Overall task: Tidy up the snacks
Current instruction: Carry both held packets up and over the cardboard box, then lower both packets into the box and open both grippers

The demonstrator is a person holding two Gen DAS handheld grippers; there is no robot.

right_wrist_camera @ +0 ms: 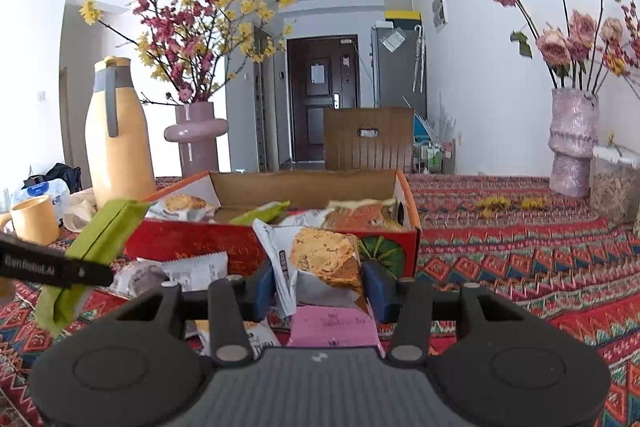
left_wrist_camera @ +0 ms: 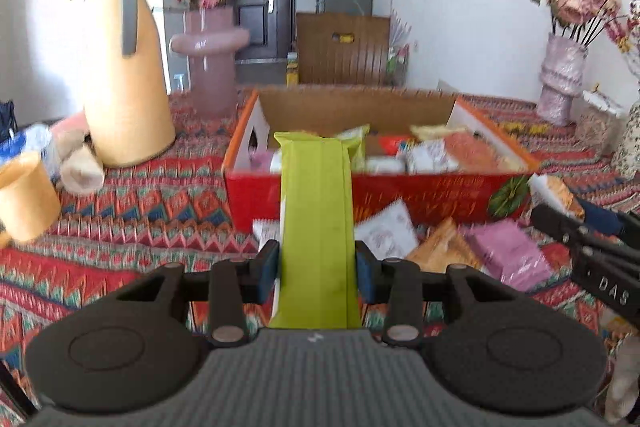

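Note:
My left gripper [left_wrist_camera: 317, 269] is shut on a long green snack packet [left_wrist_camera: 316, 211] and holds it above the cloth, in front of the red cardboard box [left_wrist_camera: 420, 197]. The packet also shows in the right wrist view [right_wrist_camera: 102, 239]. My right gripper [right_wrist_camera: 318, 287] is shut on a clear-wrapped pastry packet [right_wrist_camera: 320, 259], held before the box [right_wrist_camera: 192, 245]. The box holds several snack packets. Loose packets lie in front of it: a pink one [right_wrist_camera: 332, 327], a white one [left_wrist_camera: 390, 233] and an orange one [left_wrist_camera: 444, 251].
A tall yellow jug [left_wrist_camera: 120, 75] and yellow mug [left_wrist_camera: 24, 199] stand at left on the patterned tablecloth [right_wrist_camera: 520, 267]. A pink vase with blossoms [left_wrist_camera: 210, 59] stands behind the box; another pink vase [right_wrist_camera: 572, 143] stands at right. A wooden chair back [right_wrist_camera: 368, 143] is beyond the table.

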